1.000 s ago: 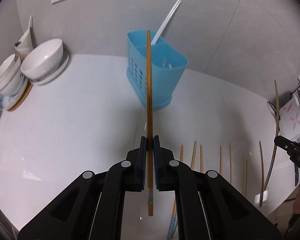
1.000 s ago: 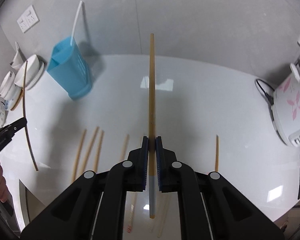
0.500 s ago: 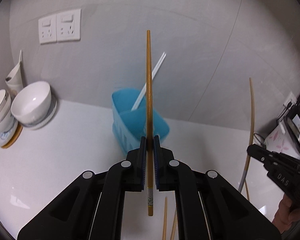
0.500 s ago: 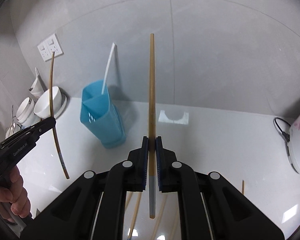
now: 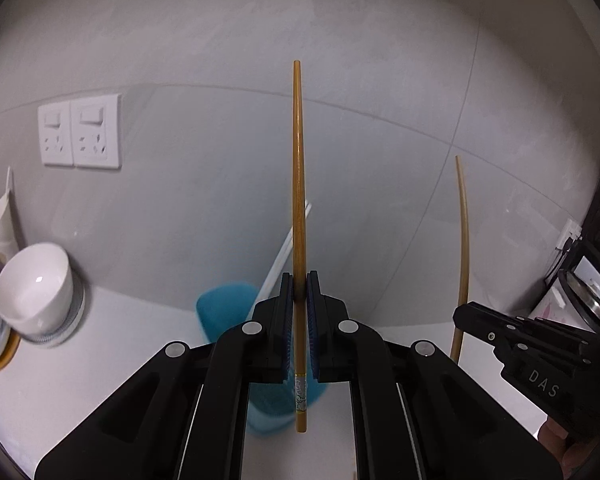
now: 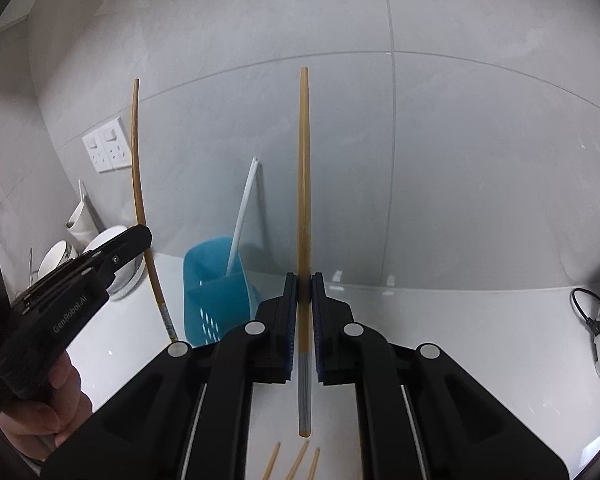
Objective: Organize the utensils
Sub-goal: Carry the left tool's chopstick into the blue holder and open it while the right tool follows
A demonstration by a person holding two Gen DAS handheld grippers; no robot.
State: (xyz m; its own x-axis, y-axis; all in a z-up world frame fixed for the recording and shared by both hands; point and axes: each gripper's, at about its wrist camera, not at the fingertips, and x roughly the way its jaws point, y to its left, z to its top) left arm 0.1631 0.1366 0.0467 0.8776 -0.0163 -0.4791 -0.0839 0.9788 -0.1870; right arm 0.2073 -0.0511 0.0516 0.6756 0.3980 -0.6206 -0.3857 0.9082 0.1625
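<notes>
Holding one bamboo chopstick (image 5: 298, 184) upright in each gripper, we keep both fingers clamped. The blue utensil holder (image 5: 224, 306) sits below and ahead of the left gripper (image 5: 299, 300), nearer than the right gripper (image 6: 304, 300).

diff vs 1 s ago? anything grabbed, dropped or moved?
Both grippers rose and tilted up: the counter with its loose chopsticks dropped mostly out of view, and the blue basket now sits low in both views, closer. Nothing grabbed or released. The left gripper stays clamped on its chopstick, the right gripper on its chopstick. The white utensil remains in the basket.
</notes>
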